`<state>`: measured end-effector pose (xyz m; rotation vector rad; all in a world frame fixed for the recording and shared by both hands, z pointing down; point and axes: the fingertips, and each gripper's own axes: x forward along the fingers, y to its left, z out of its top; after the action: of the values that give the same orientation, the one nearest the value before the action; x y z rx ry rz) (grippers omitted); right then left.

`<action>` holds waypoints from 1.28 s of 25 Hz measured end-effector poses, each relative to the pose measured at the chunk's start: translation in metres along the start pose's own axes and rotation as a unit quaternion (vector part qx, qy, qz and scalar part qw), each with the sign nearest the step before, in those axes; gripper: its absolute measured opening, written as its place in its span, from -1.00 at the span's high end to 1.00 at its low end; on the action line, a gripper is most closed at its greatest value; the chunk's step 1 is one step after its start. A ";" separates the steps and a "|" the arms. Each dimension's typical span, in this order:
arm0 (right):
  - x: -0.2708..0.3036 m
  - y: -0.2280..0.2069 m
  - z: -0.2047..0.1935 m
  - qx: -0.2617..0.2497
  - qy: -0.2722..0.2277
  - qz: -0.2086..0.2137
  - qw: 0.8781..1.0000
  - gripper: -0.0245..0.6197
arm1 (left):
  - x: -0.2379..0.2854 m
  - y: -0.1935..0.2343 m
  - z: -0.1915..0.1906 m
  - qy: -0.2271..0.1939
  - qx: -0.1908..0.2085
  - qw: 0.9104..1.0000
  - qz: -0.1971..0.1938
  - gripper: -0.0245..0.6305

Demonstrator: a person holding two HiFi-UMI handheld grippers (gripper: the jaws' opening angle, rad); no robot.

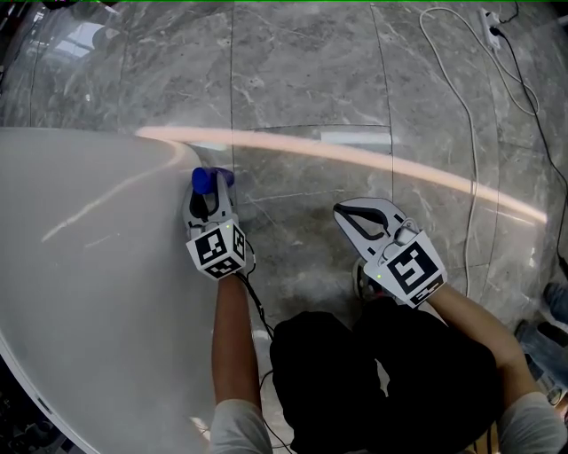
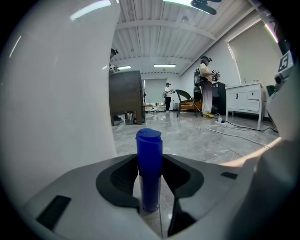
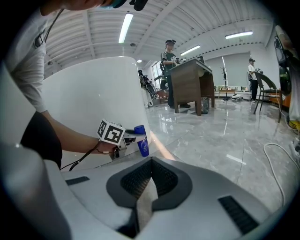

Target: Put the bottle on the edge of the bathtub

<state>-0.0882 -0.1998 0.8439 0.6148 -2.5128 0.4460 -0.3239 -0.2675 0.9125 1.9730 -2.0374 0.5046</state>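
A blue bottle point(image 1: 202, 180) point(image 2: 149, 164) stands upright between the jaws of my left gripper point(image 1: 207, 197) point(image 2: 150, 199), which is shut on its lower body. It is held low, just outside the white bathtub point(image 1: 89, 266), whose curved outer wall point(image 2: 56, 93) rises close on the left. The right gripper view shows the same bottle point(image 3: 141, 140) and the left gripper's marker cube point(image 3: 112, 133) against the tub wall point(image 3: 93, 89). My right gripper point(image 1: 342, 213) point(image 3: 149, 185) hovers over the marble floor to the right, shut with nothing in it.
Grey marble floor point(image 1: 311, 80) surrounds the tub. A white cable point(image 1: 470, 133) and a power strip point(image 1: 493, 22) lie at the far right. A brown desk point(image 3: 190, 86), a white cabinet point(image 2: 243, 101) and several people stand farther off. My black-clad knees point(image 1: 373, 372) are below.
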 end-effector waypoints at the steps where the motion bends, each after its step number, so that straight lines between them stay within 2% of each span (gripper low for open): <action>1: 0.000 0.000 0.000 0.000 0.000 0.000 1.000 0.90 | 0.000 0.000 0.000 -0.002 -0.002 1.000 -0.002 0.42; 20: -0.009 0.000 -0.002 -0.007 -0.001 0.004 1.000 0.90 | -0.002 0.001 -0.001 0.003 -0.021 1.000 -0.007 0.42; 32: -0.021 -0.010 0.000 0.011 -0.009 -0.014 1.000 0.90 | 0.001 -0.001 0.003 0.003 -0.022 1.000 -0.004 0.42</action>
<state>-0.0669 -0.2008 0.8343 0.6641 -2.5153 0.4609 -0.3232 -0.2700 0.9103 1.9509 -2.0188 0.4585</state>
